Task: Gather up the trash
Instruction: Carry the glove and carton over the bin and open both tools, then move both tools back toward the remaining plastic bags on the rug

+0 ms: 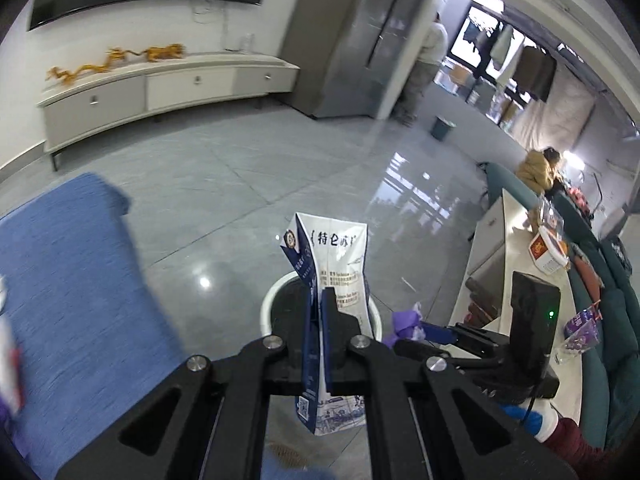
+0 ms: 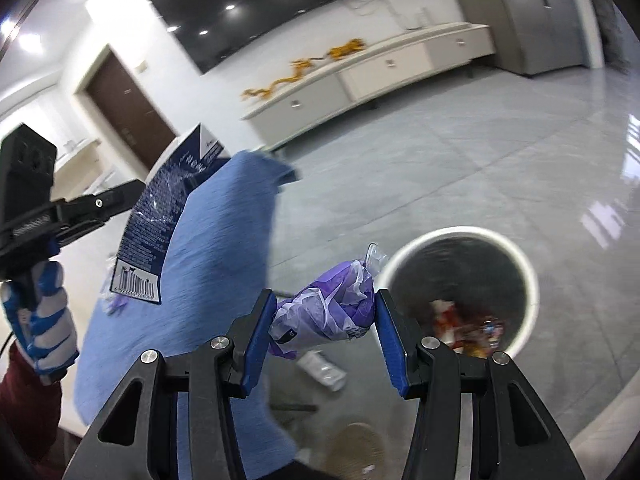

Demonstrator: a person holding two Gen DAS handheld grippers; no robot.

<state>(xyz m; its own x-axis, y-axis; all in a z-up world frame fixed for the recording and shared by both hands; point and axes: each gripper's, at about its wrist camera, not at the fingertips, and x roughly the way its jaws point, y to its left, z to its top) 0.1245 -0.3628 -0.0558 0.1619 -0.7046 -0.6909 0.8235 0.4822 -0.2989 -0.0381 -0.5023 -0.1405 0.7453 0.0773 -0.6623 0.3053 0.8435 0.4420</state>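
My left gripper is shut on a flattened blue-and-white milk carton, held upright just above the white-rimmed trash bin on the floor. The same carton and left gripper show at the left of the right wrist view, carried by a gloved hand. My right gripper is shut on a crumpled purple-and-clear plastic wrapper, just left of the bin, which holds several colourful wrappers. The right gripper with its purple wrapper also shows to the right of the carton.
A blue fabric-covered seat lies to the left of the bin. A white wrapper lies on the floor below my right gripper. A low TV cabinet lines the far wall. A white table with boxes stands at right, with a seated person beyond.
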